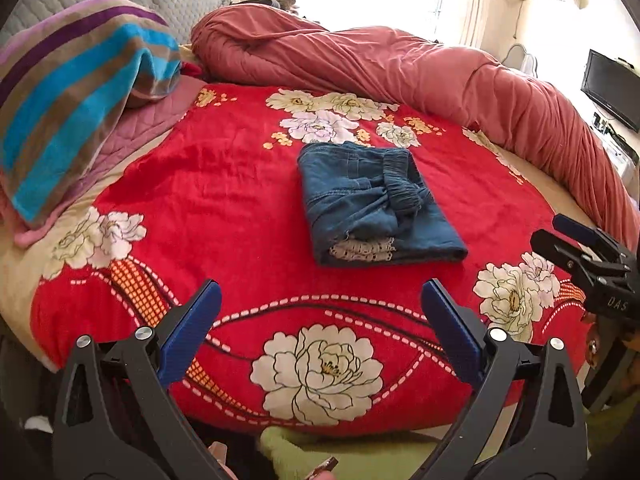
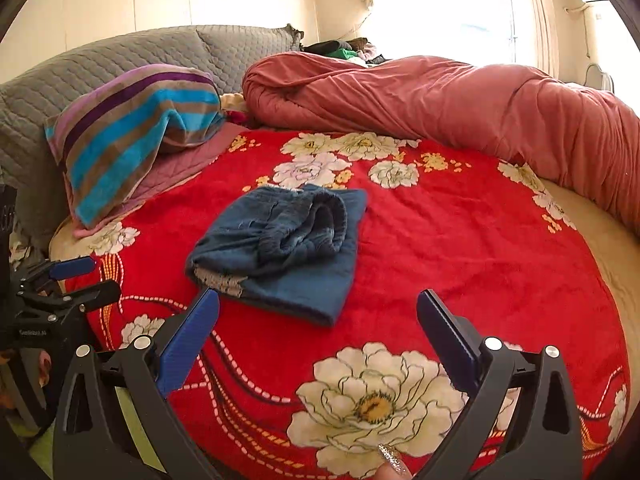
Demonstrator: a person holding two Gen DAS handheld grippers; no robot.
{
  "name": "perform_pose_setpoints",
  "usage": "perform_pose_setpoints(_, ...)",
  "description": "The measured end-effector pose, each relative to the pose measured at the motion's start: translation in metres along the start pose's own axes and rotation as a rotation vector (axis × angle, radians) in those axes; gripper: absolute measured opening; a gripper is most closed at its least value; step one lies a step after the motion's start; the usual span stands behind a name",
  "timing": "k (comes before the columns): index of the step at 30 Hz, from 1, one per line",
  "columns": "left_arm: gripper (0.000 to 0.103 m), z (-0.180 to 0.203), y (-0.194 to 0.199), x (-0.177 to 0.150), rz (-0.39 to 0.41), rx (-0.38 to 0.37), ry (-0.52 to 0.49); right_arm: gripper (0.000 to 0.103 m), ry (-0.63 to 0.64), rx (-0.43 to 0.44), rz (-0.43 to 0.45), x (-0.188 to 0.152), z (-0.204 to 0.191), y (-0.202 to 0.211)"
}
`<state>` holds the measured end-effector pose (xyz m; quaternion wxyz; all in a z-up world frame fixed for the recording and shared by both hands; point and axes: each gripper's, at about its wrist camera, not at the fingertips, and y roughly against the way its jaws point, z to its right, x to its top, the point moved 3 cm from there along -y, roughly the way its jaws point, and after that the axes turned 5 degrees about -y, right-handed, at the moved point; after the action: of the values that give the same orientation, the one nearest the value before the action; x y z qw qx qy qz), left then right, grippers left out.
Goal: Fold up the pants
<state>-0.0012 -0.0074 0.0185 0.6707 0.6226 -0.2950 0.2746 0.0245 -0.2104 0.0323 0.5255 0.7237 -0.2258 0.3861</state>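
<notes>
While both grippers hang above the near edge of the bed, the blue pants (image 1: 376,204) lie folded into a compact rectangle near the middle of the red flowered blanket (image 1: 240,184), elastic waistband bunched on top and a strip of pale lace showing at the near end. The left gripper (image 1: 320,300) is released, its blue-padded fingers spread wide and holding nothing, apart from the pants. The right gripper (image 2: 318,308) is likewise spread and empty, its left finger tip just short of the pants' near corner in its own view. A striped blanket (image 1: 76,96) rests at the bed's far left edge against a grey quilted headboard (image 2: 120,56), and a rolled pink quilt (image 1: 380,60) runs along the far and right edges.
</notes>
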Motion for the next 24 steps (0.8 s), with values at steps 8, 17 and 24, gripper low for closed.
perform_pose_setpoints(8,0.094,0.004,-0.007,-0.013,-0.035,0.003,0.0,0.099,-0.043,0.001,-0.085,-0.028,0.004,-0.013)
perform_pose_setpoints(17,0.093,0.007,-0.015,-0.021,-0.067,0.01,0.002,0.099,-0.065,-0.044,-0.109,-0.044,0.008,-0.022)
perform_pose_setpoints(24,0.094,0.004,-0.017,-0.023,-0.079,0.023,0.005,0.099,-0.083,-0.034,-0.107,-0.043,0.012,-0.022)
